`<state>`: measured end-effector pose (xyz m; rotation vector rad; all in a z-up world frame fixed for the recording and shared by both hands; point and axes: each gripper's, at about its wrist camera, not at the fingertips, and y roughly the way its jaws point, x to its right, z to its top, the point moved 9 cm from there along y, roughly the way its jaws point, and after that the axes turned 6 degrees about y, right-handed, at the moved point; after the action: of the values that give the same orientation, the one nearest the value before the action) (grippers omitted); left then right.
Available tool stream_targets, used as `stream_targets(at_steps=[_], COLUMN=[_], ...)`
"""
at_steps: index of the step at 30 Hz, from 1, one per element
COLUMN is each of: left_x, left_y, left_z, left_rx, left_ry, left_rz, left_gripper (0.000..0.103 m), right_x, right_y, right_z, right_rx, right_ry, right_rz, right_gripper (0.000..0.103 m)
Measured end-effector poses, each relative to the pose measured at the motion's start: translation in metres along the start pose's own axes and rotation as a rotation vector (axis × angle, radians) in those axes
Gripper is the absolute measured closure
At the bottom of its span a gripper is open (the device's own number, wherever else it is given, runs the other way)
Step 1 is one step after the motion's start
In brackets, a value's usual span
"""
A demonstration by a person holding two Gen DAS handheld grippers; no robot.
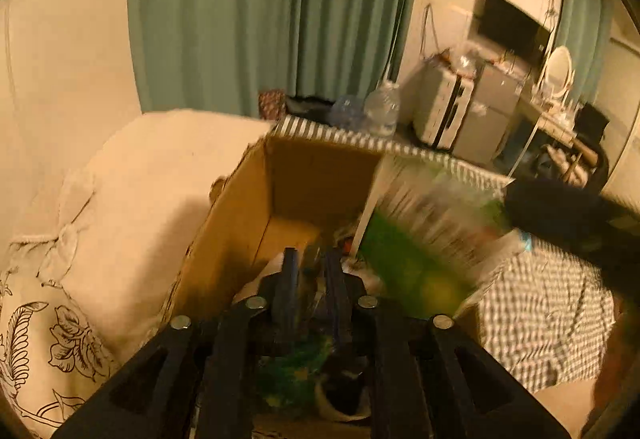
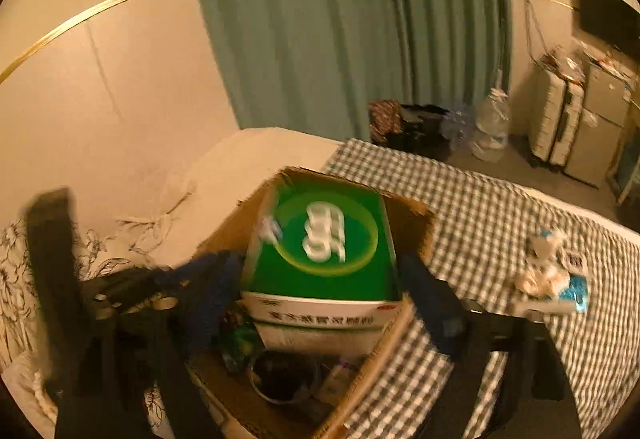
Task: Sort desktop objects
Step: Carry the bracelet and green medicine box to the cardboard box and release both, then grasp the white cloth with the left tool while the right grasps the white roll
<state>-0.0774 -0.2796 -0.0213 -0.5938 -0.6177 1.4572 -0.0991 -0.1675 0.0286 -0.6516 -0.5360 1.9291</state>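
Carton (image 2: 412,223): corrugated brown cardboard, open-topped.
Box (image 2: 320,243): glossy green, rectangular, inside carton.
Right claw (image 2: 320,287): spread wide, released.
Left claw (image 1: 312,271): slightly parted, empty.

left wrist view looks down past its tongs (image 1: 310,271) into the cardboard box (image 1: 240,207) from close above. right wrist view faces the same box (image 2: 412,215) from beside it. both share the green carton (image 1: 408,263), curtain (image 2: 340,39) and checked bed cover (image 2: 480,207).
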Motion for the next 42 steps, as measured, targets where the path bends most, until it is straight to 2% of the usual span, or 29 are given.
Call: stream_targets(at_steps=[2, 3, 5, 8, 11, 15, 19, 22, 27, 30, 34, 38, 42], left_x=[0.000, -0.002, -0.003, 0.010, 0.031, 0.074, 0.127, 0.172, 0.233, 0.259, 0.285, 0.300, 0.314], left_y=[0.001, -0.005, -0.013, -0.020, -0.032, -0.048, -0.060, -0.051, -0.004, 0.035, 0.100, 0.150, 0.193], left_z=[-0.004, -0.004, -0.001, 0.004, 0.014, 0.034, 0.048, 0.053, 0.043, 0.030, 0.016, 0.018, 0.027], left_rx=[-0.002, 0.020, 0.066, 0.057, 0.097, 0.155, 0.187, 0.187, 0.122, 0.085, 0.022, -0.002, -0.028], left_ry=[0.000, -0.004, -0.017, -0.026, 0.012, 0.066, 0.083, 0.116, 0.207, 0.267, 0.315, 0.270, 0.161], left_rz=[0.009, 0.040, 0.063, 0.029, 0.036, 0.027, -0.039, -0.075, -0.085, -0.069, -0.056, -0.085, -0.146], left_gripper=[0.013, 0.007, 0.005, 0.005, 0.002, 0.000, 0.000, 0.000, 0.000, 0.000, 0.000, 0.000, 0.000], right_x=[0.009, 0.014, 0.030, 0.064, 0.101, 0.150, 0.206, 0.240, 0.295, 0.334, 0.366, 0.390, 0.402], right_y=[-0.010, -0.014, -0.027, -0.044, -0.068, -0.104, -0.147, -0.169, -0.171, -0.143, -0.108, -0.077, -0.071], right_z=[0.008, 0.009, 0.011, 0.009, 0.006, 0.006, 0.008, 0.003, -0.019, -0.053, -0.104, -0.139, -0.148], right_rx=[0.055, 0.071, 0.098, 0.107, 0.117, 0.148, 0.208, 0.235, 0.250, 0.213, 0.159, 0.108, 0.144], right_ry=[-0.033, -0.040, -0.043, -0.022, 0.011, 0.052, 0.091, 0.136, 0.205, 0.292, 0.387, 0.460, 0.528], right_rz=[-0.059, -0.075, -0.122, -0.174, -0.245, -0.307, -0.379, -0.432, -0.468, -0.457, -0.447, -0.430, -0.416], right_gripper=[0.006, 0.005, 0.005, 0.005, 0.005, 0.005, 0.005, 0.005, 0.000, 0.000, 0.000, 0.000, 0.000])
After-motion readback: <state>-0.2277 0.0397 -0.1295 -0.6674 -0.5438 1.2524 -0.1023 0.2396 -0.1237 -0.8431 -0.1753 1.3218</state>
